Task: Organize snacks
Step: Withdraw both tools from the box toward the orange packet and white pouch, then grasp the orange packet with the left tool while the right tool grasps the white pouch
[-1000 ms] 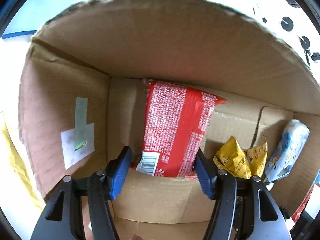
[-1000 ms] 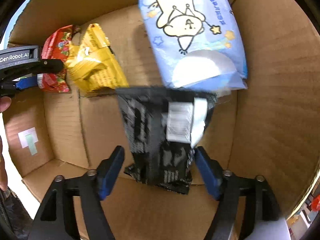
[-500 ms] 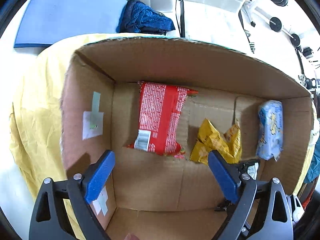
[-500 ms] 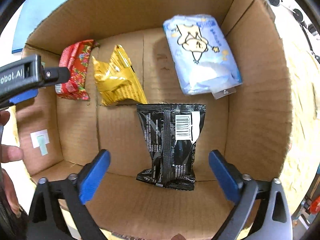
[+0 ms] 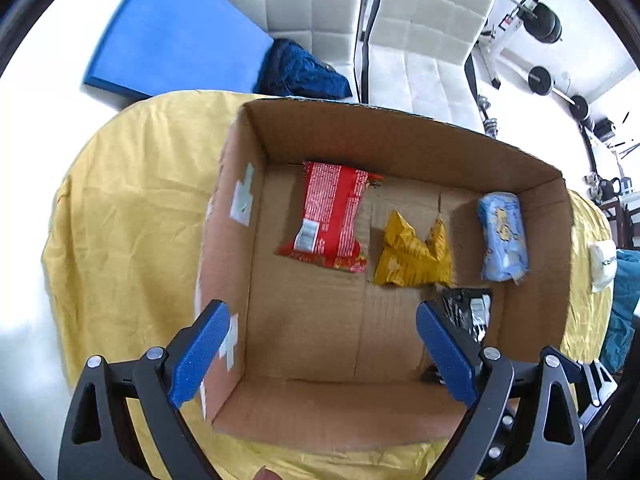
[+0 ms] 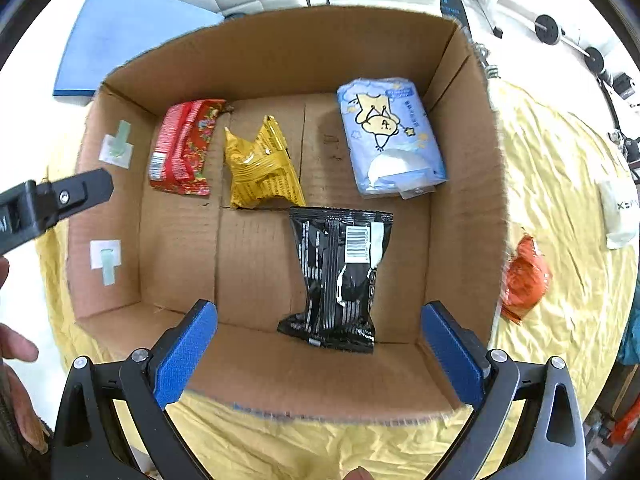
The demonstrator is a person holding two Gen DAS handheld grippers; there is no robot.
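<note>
- Four snack packets lie on the floor of an open cardboard box (image 6: 460, 208), which stands on a yellow cloth (image 6: 560, 184).
- Along the far side sit a red packet (image 6: 182, 148), a crumpled yellow packet (image 6: 260, 168) just beside it, and a pale blue pack (image 6: 390, 140) near the right wall (its print is too small to read).
- A black packet (image 6: 340, 276) lies nearer, barcode side up; in the left wrist view the black packet (image 5: 468, 312) is partly hidden behind a blue pad.
- The right gripper (image 6: 320, 352) hangs above the near wall, jaws spread wide and holding nothing.
- The left gripper (image 5: 320, 348) is likewise wide apart and empty, over the box's left near corner.
- An orange packet (image 6: 524, 276) lies on the cloth outside the right wall, blurred and partly cut off by that wall.
</note>
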